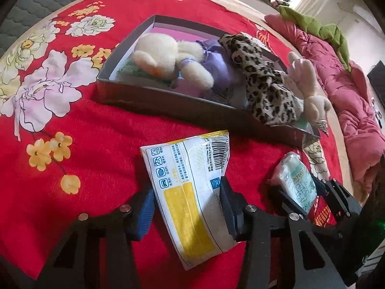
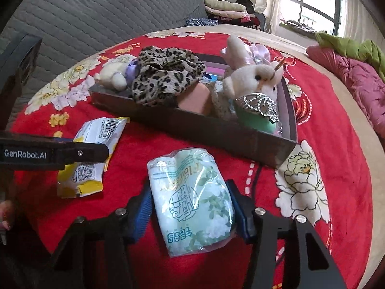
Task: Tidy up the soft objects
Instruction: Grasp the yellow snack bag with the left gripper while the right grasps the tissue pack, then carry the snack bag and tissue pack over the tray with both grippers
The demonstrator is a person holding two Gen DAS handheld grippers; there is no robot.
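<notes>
Two tissue packs [image 1: 192, 190] [image 2: 192, 200], lengthwise boxward, seemingly.

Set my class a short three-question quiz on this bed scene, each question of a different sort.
1. True or false: the leopard-print cloth lies in the box.
2. Which pack lies between the jaws of the right gripper? A: the yellow tissue pack. B: the green tissue pack.
3. Fill in: the bedspread is mainly ____ with flowers.
Key: 1 true; 2 B; 3 red.
</notes>
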